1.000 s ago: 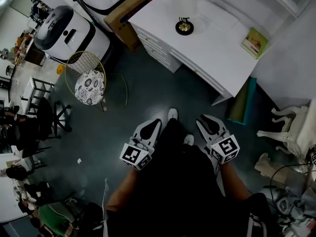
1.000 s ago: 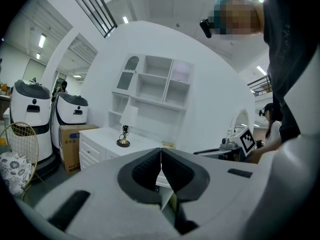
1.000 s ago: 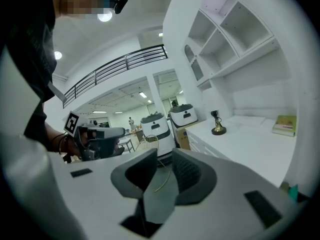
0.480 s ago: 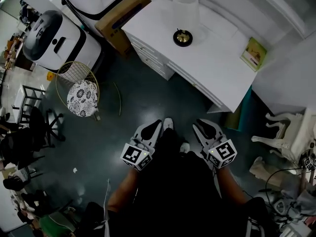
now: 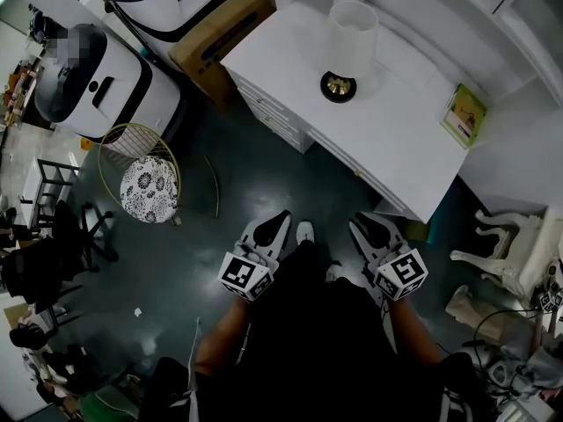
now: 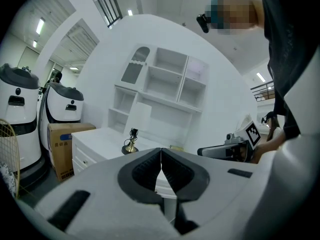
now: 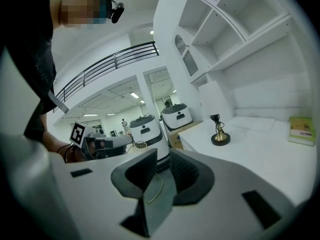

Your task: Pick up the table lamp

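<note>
Far left, black stools (image 5: 48, 240) crowd the edge of the dark floor (image 5: 255, 178). Next come 2 rounded white machines (image 5: 110, 86) parked side by side, with a gold wire basket (image 5: 141, 143) and a patterned round cushion (image 5: 148, 189) just in front of them. A cardboard box (image 5: 220, 32) leans beside the left end of the white desk (image 5: 400, 143).

On that desk stands the table lamp (image 5: 350, 42) — upright, with a white shade, a brass stem and a round black base, set toward the back left of the top. A green book (image 5: 464, 114) lies at the desk's far right corner, well apart from the lamp. Further right, a white animal figure (image 5: 503, 246) sits on the floor.

Down below, the left gripper (image 5: 277, 220) and the right gripper (image 5: 361, 225) are held out in front of the person. Each has its jaws pressed together with nothing between them, and both are well short of the desk.

Against 1 second ago, the desk and lamp sit lower and larger in the head view — the person has stepped closer. The basket and cushion have slid toward the left, and the grippers keep the same side-by-side pose.
</note>
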Action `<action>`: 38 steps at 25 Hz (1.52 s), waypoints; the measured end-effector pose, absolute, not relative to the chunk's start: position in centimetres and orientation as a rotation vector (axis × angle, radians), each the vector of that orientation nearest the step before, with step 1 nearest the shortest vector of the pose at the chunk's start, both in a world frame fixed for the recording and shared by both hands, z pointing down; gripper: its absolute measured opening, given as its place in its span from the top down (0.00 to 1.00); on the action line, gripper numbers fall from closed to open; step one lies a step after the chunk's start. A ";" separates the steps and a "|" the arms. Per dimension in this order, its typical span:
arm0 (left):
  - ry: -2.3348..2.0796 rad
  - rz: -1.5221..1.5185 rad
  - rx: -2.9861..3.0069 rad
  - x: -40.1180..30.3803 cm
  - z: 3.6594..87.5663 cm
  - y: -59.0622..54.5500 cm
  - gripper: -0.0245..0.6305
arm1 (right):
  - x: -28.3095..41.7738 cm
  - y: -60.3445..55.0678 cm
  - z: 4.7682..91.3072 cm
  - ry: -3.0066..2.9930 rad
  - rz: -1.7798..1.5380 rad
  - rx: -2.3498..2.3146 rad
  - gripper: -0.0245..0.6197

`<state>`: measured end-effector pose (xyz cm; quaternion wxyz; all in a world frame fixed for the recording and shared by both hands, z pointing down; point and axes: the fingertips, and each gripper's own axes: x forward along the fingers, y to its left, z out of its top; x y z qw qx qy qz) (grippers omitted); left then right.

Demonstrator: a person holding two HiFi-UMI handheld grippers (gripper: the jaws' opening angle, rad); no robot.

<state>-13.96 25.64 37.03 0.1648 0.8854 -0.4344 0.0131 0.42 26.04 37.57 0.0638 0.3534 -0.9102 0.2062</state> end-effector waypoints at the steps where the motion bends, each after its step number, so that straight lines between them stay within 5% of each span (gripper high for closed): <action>1: -1.230 0.033 2.526 -14.1 36.9 25.1 0.93 | 0.2 25.6 37.6 -2.748 0.622 1.069 0.83; 38: -1.128 0.073 2.578 -13.7 37.0 14.1 0.93 | 0.7 14.7 38.0 -2.696 0.517 1.131 0.83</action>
